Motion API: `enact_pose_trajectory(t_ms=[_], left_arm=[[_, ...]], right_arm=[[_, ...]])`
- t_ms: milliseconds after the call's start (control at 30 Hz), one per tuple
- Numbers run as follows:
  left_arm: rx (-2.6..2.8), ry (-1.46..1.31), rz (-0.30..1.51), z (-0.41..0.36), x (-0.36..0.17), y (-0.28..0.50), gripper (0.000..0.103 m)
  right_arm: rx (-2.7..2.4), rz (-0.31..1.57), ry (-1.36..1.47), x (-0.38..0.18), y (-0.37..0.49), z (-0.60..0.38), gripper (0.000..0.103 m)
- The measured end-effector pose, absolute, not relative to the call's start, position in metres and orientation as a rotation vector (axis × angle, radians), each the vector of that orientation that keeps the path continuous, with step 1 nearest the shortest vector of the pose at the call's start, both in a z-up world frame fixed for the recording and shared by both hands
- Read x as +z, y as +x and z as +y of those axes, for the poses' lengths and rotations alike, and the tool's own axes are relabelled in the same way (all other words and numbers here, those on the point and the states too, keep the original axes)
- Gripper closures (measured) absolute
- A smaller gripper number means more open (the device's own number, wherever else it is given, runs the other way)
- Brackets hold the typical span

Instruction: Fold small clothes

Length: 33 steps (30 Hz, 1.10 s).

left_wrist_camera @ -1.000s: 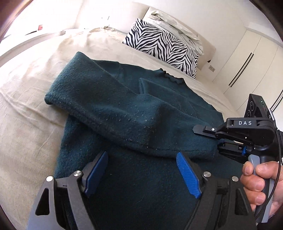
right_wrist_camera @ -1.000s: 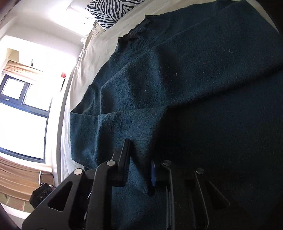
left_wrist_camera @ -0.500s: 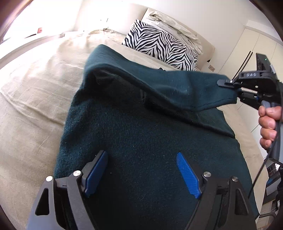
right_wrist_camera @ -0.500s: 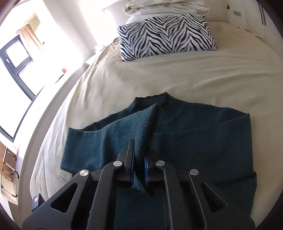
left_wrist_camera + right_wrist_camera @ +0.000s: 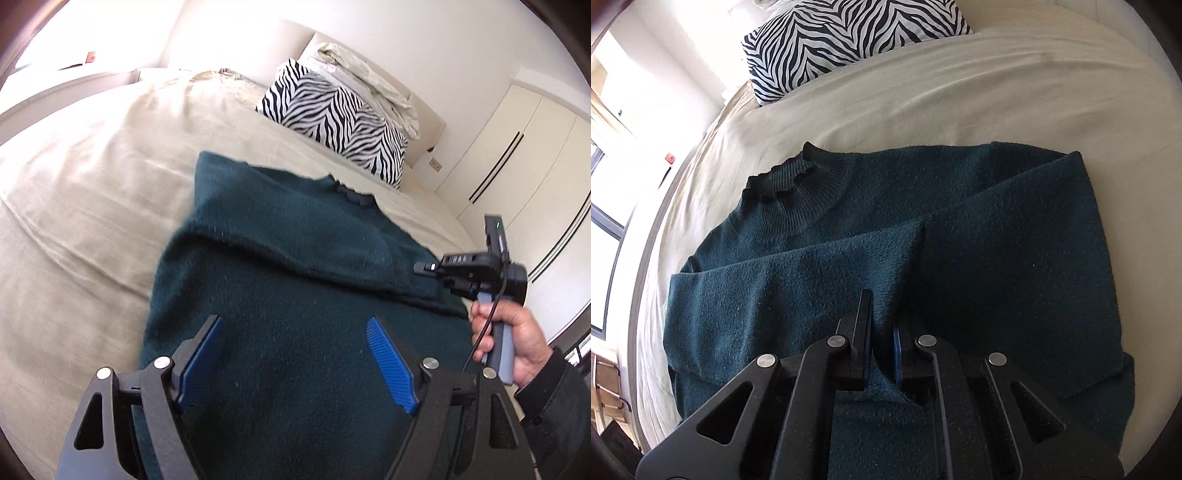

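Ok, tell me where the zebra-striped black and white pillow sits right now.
The zebra-striped black and white pillow lies at the head of the beige bed, beyond the collar of the dark teal knitted sweater; it shows at top centre in both wrist views.

Home bedroom: bed (image 5: 92, 192), zebra pillow (image 5: 332, 118), wardrobe (image 5: 517, 155)

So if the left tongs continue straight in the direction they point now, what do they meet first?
Most likely the dark green sweater: the open left tongs point down at its body, nothing lies between. Depth is hard to judge.
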State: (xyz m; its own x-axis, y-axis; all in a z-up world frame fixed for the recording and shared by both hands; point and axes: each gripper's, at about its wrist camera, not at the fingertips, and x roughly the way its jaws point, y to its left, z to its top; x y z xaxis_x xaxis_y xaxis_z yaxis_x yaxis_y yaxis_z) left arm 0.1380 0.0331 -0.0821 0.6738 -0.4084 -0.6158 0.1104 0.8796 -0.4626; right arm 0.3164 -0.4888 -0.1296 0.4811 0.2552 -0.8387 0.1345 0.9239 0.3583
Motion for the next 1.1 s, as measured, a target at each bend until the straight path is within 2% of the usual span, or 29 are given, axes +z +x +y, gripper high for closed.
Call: enact_pose_trajectory(t_ms=[133,300,367,533,600,633,667,733,867,1100], left_arm=[[-0.279,-0.421,0.758,0.054,-0.061,0.172,0.022],[-0.271,-0.425,0.775,0.068,-0.055,0.216,0.032],[-0.280,-0.430,0.799,0.071,-0.057,0.233,0.040],[-0.326,-0.426,0.832,0.065,-0.062,0.274,0.041],[-0.343,-0.430,0.863,0.062,-0.071,0.293,0.043],[-0.346,-0.436,0.887,0.062,-0.078,0.304,0.043],[-0.339,-0.440,0.916,0.063,-0.086,0.316,0.046],[-0.317,-0.408,0.969,0.063,-0.105,0.331,0.047],[-0.333,-0.415,0.962,0.067,-0.125,0.337,0.053],[-0.325,-0.430,0.935,0.073,-0.114,0.335,0.050]], right_arm=[[0.091,1.076,0.414,-0.136,0.329,-0.489,0.095],[0.103,1.075,0.397,-0.137,0.330,-0.489,0.095],[0.117,1.074,0.415,-0.141,0.330,-0.491,0.093],[0.162,1.050,0.511,-0.145,0.323,-0.504,0.088],[0.169,1.034,0.543,-0.143,0.318,-0.511,0.083],[0.163,1.017,0.556,-0.141,0.315,-0.515,0.075],[0.155,0.999,0.573,-0.138,0.311,-0.519,0.062],[0.144,0.953,0.638,-0.130,0.303,-0.529,0.047],[0.205,0.866,0.724,-0.112,0.298,-0.533,0.046],[0.379,0.999,0.709,-0.139,0.324,-0.477,0.046]])
